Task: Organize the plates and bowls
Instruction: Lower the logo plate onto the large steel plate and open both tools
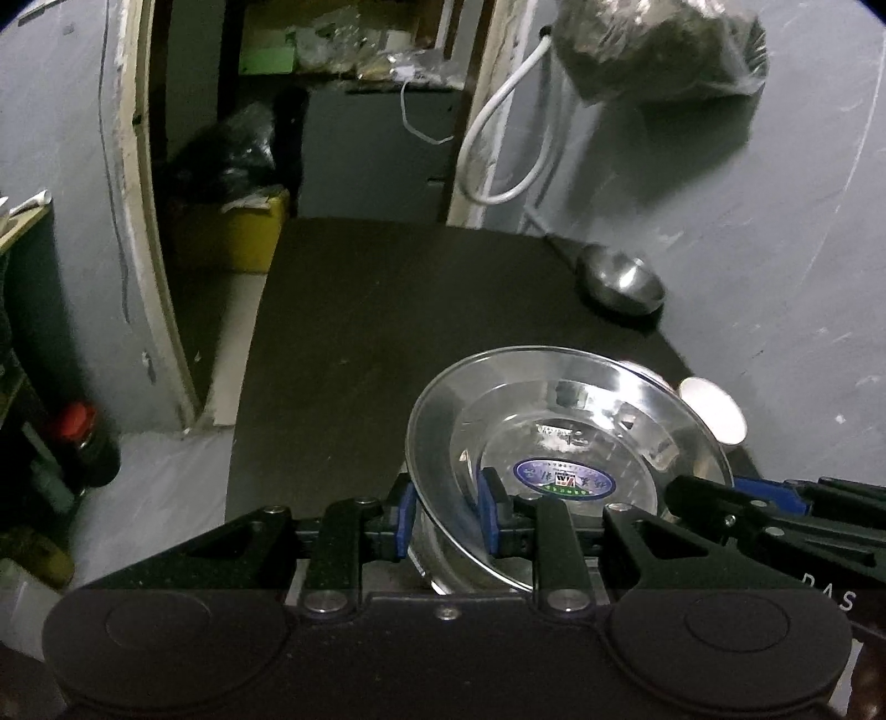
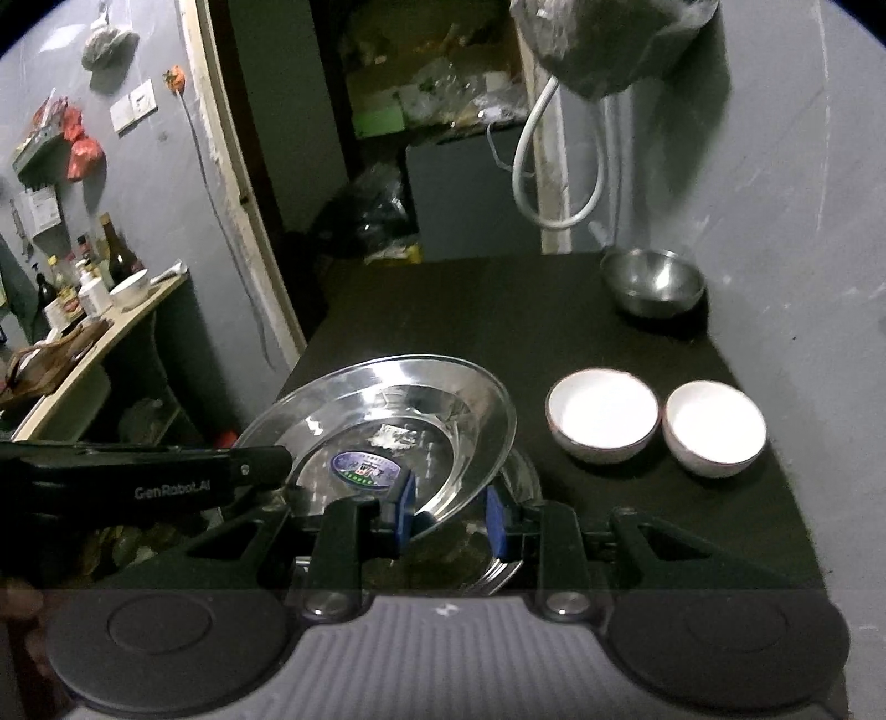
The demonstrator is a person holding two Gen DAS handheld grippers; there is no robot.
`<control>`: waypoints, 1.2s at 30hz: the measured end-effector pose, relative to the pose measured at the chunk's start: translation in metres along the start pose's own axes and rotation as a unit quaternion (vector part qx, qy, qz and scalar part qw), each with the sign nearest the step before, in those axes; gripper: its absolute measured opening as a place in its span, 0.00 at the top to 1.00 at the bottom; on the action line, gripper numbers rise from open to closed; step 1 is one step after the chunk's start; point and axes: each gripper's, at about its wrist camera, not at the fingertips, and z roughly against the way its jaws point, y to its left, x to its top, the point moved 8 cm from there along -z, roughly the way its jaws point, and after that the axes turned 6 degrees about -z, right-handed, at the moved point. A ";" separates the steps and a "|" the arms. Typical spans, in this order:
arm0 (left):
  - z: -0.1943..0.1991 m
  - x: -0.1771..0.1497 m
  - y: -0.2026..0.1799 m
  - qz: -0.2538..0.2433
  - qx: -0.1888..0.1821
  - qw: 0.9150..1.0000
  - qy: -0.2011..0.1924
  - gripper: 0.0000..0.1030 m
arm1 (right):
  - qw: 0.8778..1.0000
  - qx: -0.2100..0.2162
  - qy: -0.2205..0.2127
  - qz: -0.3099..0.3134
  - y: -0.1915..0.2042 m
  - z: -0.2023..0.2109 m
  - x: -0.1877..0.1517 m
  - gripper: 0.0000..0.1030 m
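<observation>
A shiny steel plate (image 1: 565, 437) with a blue oval sticker is held tilted above the dark table (image 1: 360, 332). My left gripper (image 1: 447, 515) straddles its near-left rim, blue pads on either side. My right gripper (image 2: 451, 512) straddles the plate's (image 2: 387, 426) near-right rim; its pads stand wider than the thin rim. More steel plates (image 2: 498, 559) lie stacked under it. Two white bowls (image 2: 602, 414) (image 2: 714, 427) sit to the right. A steel bowl (image 2: 652, 288) sits at the far right corner, also in the left wrist view (image 1: 620, 279).
The grey wall (image 1: 775, 249) runs along the table's right side, with a white hose (image 2: 531, 183) and a hanging bag (image 1: 659, 50). A doorway (image 1: 310, 138) opens behind the table. A side shelf with bottles (image 2: 88, 288) stands at left.
</observation>
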 end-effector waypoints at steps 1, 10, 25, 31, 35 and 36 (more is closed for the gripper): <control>-0.002 -0.002 0.001 0.001 0.003 1.000 0.005 0.75 | 1.000 0.002 0.005 0.000 0.000 -0.002 -0.002 0.71; -0.023 -0.013 -0.003 0.004 0.020 0.999 0.041 0.73 | 0.999 0.009 0.045 0.001 -0.008 -0.022 -0.010 0.71; -0.050 -0.013 -0.009 0.001 0.040 0.997 0.068 0.73 | 0.996 0.019 0.087 0.001 -0.020 -0.049 -0.013 0.70; -0.053 -0.012 -0.011 -0.011 0.049 0.997 0.065 0.72 | 0.995 0.021 0.093 0.001 -0.023 -0.054 -0.013 0.70; -0.054 -0.012 -0.013 -0.025 0.053 0.996 0.067 0.71 | 0.995 0.020 0.096 -0.001 -0.022 -0.054 -0.014 0.69; -0.054 -0.012 -0.014 -0.029 0.055 0.996 0.067 0.70 | 0.995 0.019 0.098 -0.001 -0.022 -0.054 -0.014 0.69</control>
